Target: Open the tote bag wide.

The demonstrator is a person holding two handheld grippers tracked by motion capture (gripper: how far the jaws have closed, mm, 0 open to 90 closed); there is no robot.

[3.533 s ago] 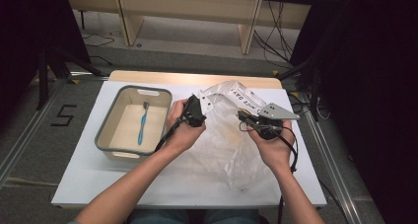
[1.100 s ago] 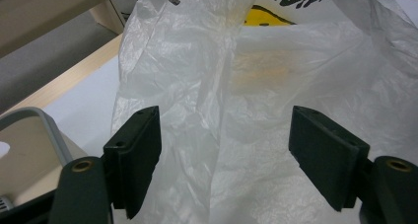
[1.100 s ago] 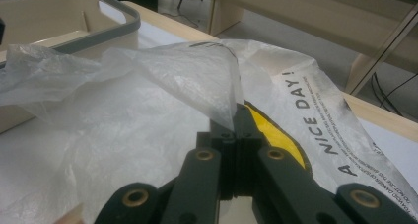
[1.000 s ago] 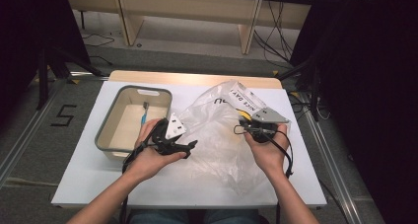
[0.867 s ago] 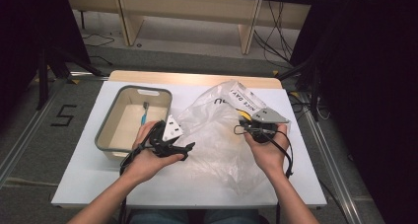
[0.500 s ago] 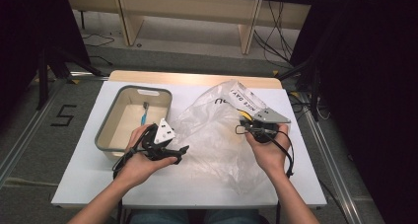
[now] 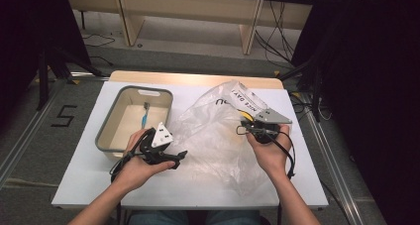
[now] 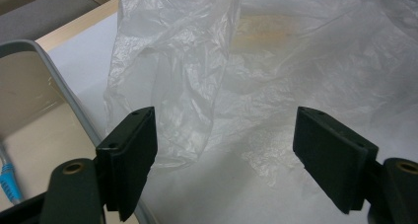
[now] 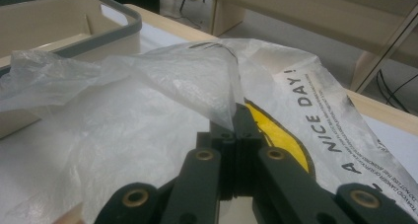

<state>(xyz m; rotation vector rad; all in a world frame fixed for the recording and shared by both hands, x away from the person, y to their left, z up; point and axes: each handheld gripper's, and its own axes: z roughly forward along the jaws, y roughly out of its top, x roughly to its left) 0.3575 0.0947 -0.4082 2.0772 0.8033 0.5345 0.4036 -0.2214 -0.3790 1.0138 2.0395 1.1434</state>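
On the right half of the bench (image 7: 89,195) lies a clear plastic bag (image 7: 218,140), crumpled, with black print and a yellow patch near its far edge. The right gripper (image 9: 235,123) has its fingers pressed together on a fold of the bag's edge, lifting that film into a peak. The left gripper (image 8: 224,157) hangs low at the bag's near-left side, fingers wide apart with nothing between them, a loose flap of film just ahead. Left of the bag stands a grey-rimmed tub (image 7: 106,131) with a blue toothbrush (image 7: 144,117) inside.

The step looks like opening the bag's mouth. To do it well, I would keep the right grip firm and steady, bring the left fingers around a single layer of the facing flap, close fully, then draw the hands apart gently so the thin film does not tear or slip.
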